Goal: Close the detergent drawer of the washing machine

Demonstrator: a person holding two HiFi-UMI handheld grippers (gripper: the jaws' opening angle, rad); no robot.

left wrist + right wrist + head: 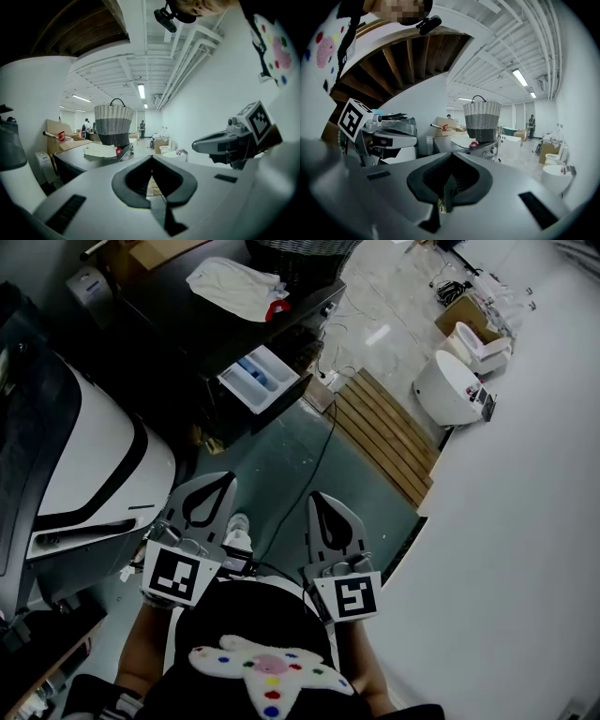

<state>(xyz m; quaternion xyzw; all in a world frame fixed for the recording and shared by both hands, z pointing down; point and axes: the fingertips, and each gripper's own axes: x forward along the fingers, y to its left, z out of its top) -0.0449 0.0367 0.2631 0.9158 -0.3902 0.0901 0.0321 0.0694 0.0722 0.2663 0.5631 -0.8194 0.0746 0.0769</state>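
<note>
Standing open: detergent drawer (259, 379), pulled out of the dark washing machine (159, 310), upper middle of the head view, blue compartments showing. Long axis seems to run from the machine's face out toward the person, and the front panel points that way.

Step in hand, by my reading: the approach, with no contact yet. Left gripper (223, 478) and right gripper (317, 497) each have jaws together and hold nothing. Both are well apart from the drawer.

Next move calls for a tip on the front panel and a straight push inward.

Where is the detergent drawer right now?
Head view, upper centre: the detergent drawer sticks out open from the dark washing machine, just below the white cloth on its top.
</note>
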